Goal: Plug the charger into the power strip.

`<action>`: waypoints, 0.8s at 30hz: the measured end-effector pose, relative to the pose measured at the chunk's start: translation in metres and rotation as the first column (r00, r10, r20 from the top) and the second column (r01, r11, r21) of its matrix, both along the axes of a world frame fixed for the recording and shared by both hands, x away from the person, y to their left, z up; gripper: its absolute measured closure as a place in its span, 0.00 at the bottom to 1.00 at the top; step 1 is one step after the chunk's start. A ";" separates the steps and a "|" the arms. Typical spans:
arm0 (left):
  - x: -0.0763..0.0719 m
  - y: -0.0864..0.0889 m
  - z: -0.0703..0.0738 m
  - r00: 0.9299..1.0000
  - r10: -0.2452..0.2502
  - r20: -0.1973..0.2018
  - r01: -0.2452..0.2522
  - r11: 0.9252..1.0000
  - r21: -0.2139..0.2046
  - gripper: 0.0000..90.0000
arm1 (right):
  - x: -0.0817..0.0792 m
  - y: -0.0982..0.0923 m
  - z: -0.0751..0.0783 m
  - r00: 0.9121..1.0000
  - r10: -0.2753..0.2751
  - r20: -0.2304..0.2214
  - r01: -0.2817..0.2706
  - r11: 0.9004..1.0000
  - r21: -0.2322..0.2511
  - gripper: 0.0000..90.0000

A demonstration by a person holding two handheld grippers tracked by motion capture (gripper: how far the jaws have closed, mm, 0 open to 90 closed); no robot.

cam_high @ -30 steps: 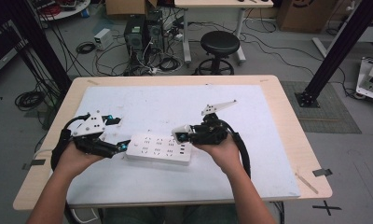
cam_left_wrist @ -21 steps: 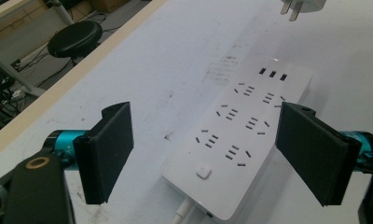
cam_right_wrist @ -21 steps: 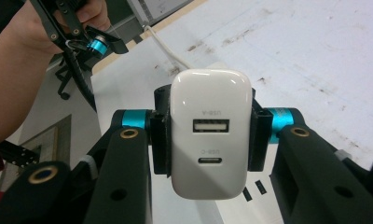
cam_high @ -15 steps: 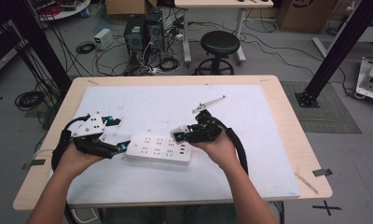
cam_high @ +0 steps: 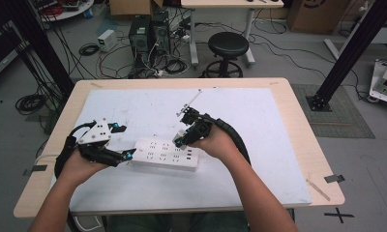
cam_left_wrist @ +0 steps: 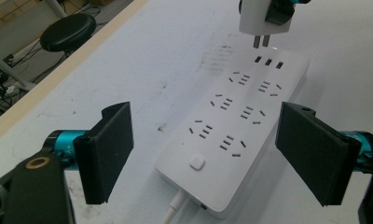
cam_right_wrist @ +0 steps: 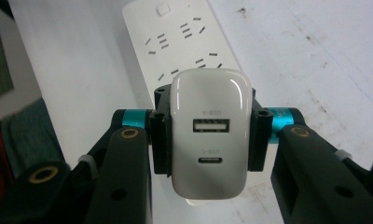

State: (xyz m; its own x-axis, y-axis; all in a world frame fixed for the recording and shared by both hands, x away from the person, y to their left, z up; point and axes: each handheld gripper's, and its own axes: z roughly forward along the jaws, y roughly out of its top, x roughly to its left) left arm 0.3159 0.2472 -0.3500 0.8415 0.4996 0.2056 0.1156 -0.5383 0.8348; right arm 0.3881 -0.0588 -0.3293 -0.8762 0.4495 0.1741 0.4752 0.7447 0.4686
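Note:
A white power strip lies on the white mat in front of the person, its sockets facing up. My right gripper hovers over the strip's right part, shut on a white USB charger. In the right gripper view the charger sits clamped between the pads of my right gripper, ports toward the camera, with the strip beyond. My left gripper stands open at the strip's left end. In the left gripper view my left gripper straddles the strip; the charger hangs prongs down above its far end.
The white mat covers most of the wooden table. The strip's white cable leaves its near end by my left gripper. On the floor beyond the far edge stand a black stool, computer cases and loose cables.
My right gripper has carried the charger leftward, over the power strip's right part. The left gripper and the strip have stayed put.

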 end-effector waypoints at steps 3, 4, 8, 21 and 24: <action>0.000 0.001 0.000 1.000 0.002 -0.001 -0.002 1.000 0.004 0.21 | 0.003 0.002 0.001 1.000 0.023 -0.004 -0.023 1.000 -0.009 0.71; 0.000 0.001 0.000 1.000 0.002 -0.001 -0.002 1.000 0.004 0.21 | 0.003 0.002 0.001 1.000 0.023 -0.004 -0.023 1.000 -0.009 0.71; 0.000 0.003 -0.001 1.000 0.006 -0.005 -0.006 1.000 0.006 0.21 | 0.017 0.013 0.002 0.991 0.132 -0.031 -0.134 0.988 -0.072 0.70; 0.000 0.006 -0.003 1.000 0.016 -0.012 -0.016 1.000 0.010 0.21 | 0.026 0.032 -0.003 0.953 0.303 -0.026 -0.303 0.938 -0.170 0.71; -0.001 0.006 -0.004 1.000 0.019 -0.013 -0.019 1.000 0.011 0.21 | 0.027 0.044 -0.008 0.936 0.350 -0.039 -0.349 0.909 -0.226 0.71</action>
